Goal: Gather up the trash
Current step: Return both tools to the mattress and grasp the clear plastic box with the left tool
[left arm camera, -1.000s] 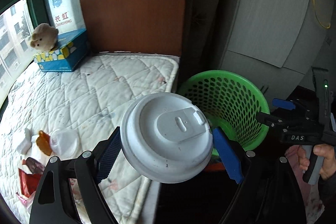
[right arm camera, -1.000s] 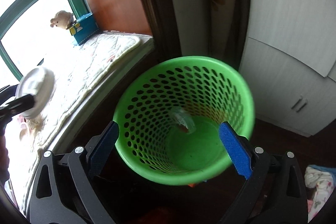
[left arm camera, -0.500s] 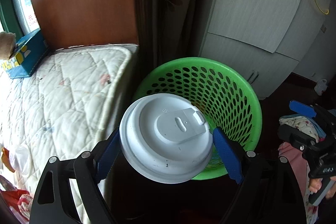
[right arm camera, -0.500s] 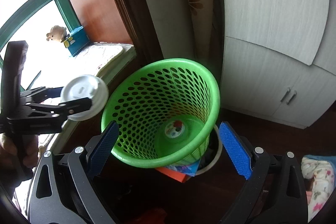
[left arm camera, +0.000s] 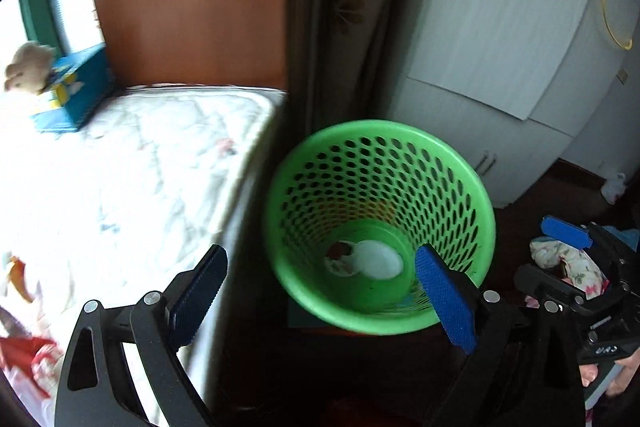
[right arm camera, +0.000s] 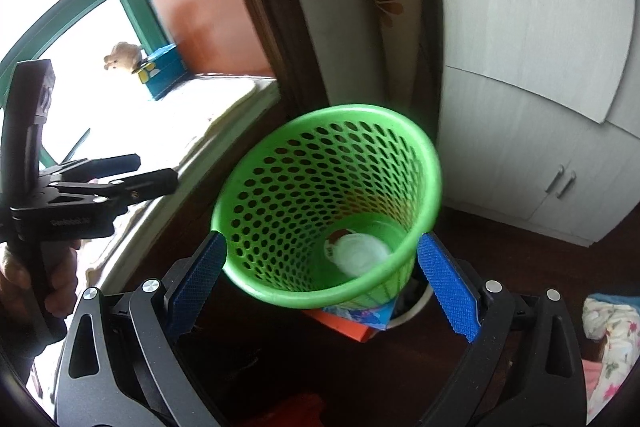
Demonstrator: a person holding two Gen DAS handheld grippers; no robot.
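Lid (left arm camera: 378,259): lies at the bottom of the green basket (left arm camera: 320,155) (beside a wrapper).
Left gripper (left arm camera: 320,301): spread wide, empty.
Right gripper (right arm camera: 322,285): spread wide, empty.
Left to do: red scraps (left arm camera: 24,355) on the mattress (left arm camera: 132,163).

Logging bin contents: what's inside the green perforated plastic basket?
On the floor of the green perforated plastic basket lies a white round plastic cup lid, overlapping a round wrapper with red markings. Anything beneath them is hidden.

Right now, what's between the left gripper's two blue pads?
In the left wrist view, the left gripper is open and holds nothing. Between its pads you see the mattress edge and the near rim of the green basket.
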